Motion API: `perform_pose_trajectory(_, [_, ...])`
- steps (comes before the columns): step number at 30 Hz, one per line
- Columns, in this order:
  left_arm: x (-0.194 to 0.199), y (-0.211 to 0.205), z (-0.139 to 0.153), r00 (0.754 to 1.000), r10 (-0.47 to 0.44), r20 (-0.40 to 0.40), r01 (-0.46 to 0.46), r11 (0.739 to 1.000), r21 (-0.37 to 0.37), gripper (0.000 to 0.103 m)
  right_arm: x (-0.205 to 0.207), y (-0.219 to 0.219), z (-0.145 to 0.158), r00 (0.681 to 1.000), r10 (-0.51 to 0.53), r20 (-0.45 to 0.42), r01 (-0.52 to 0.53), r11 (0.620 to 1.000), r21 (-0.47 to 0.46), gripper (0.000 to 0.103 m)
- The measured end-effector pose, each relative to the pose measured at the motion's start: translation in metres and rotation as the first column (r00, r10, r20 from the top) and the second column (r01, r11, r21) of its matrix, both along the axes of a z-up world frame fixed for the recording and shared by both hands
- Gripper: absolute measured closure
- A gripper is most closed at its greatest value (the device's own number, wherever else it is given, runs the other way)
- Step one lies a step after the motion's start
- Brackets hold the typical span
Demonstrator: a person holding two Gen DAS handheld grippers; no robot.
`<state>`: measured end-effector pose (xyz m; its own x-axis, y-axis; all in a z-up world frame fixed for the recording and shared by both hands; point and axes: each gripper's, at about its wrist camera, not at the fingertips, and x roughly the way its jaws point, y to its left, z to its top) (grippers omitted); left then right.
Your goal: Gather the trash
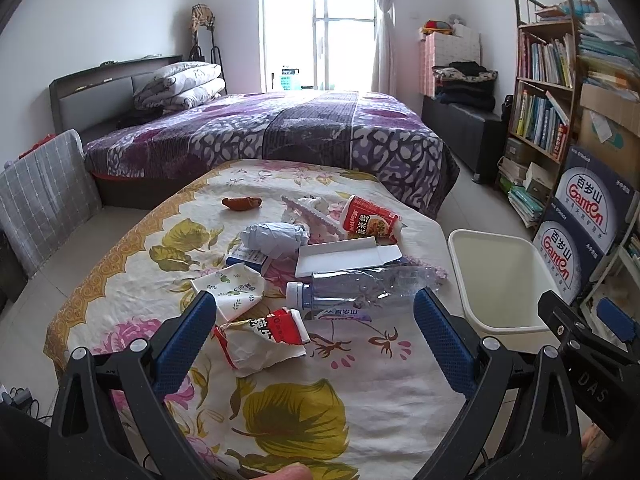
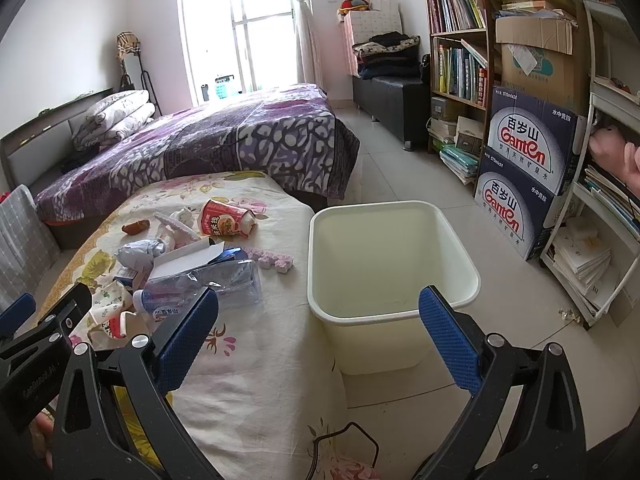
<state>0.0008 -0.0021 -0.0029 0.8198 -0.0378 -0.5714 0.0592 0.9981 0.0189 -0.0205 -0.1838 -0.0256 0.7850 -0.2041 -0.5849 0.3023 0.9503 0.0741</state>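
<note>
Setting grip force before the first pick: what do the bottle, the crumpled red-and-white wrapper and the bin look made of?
Bottle: thin clear plastic, glossy, dented and creased, white cap.
Red-and-white wrapper: looks like printed paper, matte, sharply creased and torn; possibly coated.
Bin: rigid cream plastic, smooth with a slight sheen and a rolled rim.

Light: daylight from blown-out window [image 1: 324,24]
Shadows: soft, faint
Edges: fisheye bending, black corner vignette
Focus: sharp

Purple patterned bedspread [image 1: 280,128], floral tablecloth [image 1: 300,400], cream bin [image 2: 392,312], red cup [image 2: 224,218]
</note>
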Motion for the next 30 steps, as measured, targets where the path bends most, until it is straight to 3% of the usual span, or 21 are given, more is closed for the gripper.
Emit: perform_pose_trajectory(30, [0.001,0.0038,-0.0096,1.0,0.001,-0.011,-0.001,1.0,-0.002,0.007,0.0007,-0.0013,-0.0021,1.0,-0.001,-0.003,0.001,1.0,0.01,0.007])
